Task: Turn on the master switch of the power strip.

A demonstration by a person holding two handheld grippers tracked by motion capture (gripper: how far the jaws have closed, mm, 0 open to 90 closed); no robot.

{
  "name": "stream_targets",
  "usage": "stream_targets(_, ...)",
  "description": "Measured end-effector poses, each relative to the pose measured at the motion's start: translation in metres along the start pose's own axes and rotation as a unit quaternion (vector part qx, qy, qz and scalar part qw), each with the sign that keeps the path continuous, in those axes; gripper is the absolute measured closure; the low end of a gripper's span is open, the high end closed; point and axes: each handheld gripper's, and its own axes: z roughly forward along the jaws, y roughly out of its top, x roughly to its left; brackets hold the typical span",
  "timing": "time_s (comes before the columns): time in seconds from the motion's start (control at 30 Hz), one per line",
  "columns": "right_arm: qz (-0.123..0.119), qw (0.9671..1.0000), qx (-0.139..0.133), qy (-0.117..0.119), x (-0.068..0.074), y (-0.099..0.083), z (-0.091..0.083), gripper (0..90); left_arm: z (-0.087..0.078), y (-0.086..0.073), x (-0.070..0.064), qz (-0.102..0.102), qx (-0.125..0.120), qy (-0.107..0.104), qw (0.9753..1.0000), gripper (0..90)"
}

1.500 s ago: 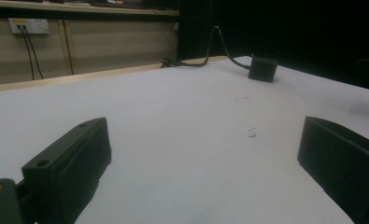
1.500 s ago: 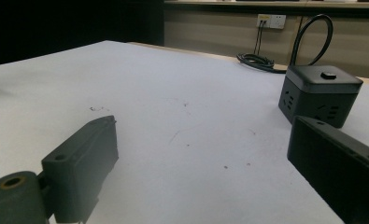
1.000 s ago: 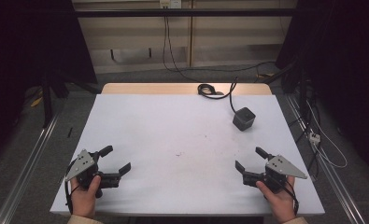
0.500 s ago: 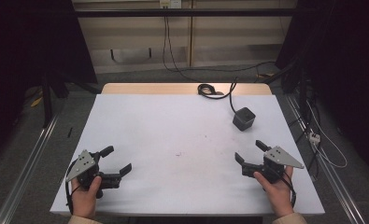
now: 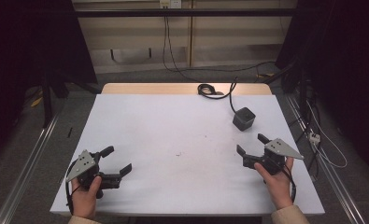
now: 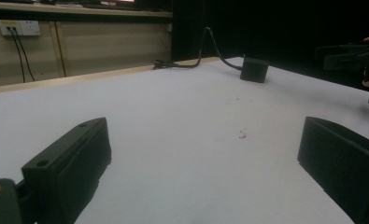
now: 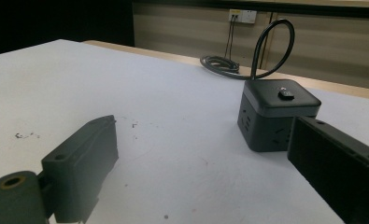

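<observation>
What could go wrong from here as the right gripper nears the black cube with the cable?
1. The black cube sits off toward one jaw of the open right gripper, so closing now might nudge it rather than clamp it.
2. Its cable loops at the table's far edge; lifting could drag or snag it.
3. The button on top might get pressed by accident.

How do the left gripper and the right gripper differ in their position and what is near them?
The right gripper sits close to the black cube socket; the left gripper is far from it, over bare table. The right one is held farther up the table. Both are open and hold nothing.
</observation>
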Motion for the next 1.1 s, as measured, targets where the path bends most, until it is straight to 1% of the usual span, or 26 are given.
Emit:
stream_targets(0.23, 0.007, 1.0000, 0.004, -0.005, -0.006, 0.004, 0.008, 7.9, 0.000, 0.000, 0.000, 0.000, -0.001, 0.000, 1.0000, 2.5)
stream_targets(0.4, 0.011, 0.9999, 0.003, -0.008, -0.009, 0.006, 0.011, 8.0, 0.000, 0.000, 0.000, -0.001, -0.003, -0.001, 1.0000, 2.5)
stream_targets(0.57, 0.013, 0.9999, 0.003, -0.010, -0.011, 0.008, 0.015, 8.0, 0.000, 0.000, 0.000, 0.002, -0.002, -0.003, 1.0000, 2.5)
stream_targets(0.7, 0.012, 0.9999, 0.004, -0.011, -0.011, 0.009, 0.017, 8.2, 0.000, 0.000, 0.000, 0.003, -0.001, -0.004, 1.0000, 2.4)
stream_targets(0.8, 0.012, 0.9999, 0.003, -0.010, -0.012, 0.010, 0.020, 9.4, 0.000, 0.000, 0.000, 0.001, -0.002, -0.004, 1.0000, 2.5)
stream_targets(1.1, 0.008, 0.9999, 0.005, -0.010, -0.013, 0.012, 0.025, 9.4, 0.001, 0.000, 0.000, -0.001, -0.003, -0.004, 1.0000, 2.5)
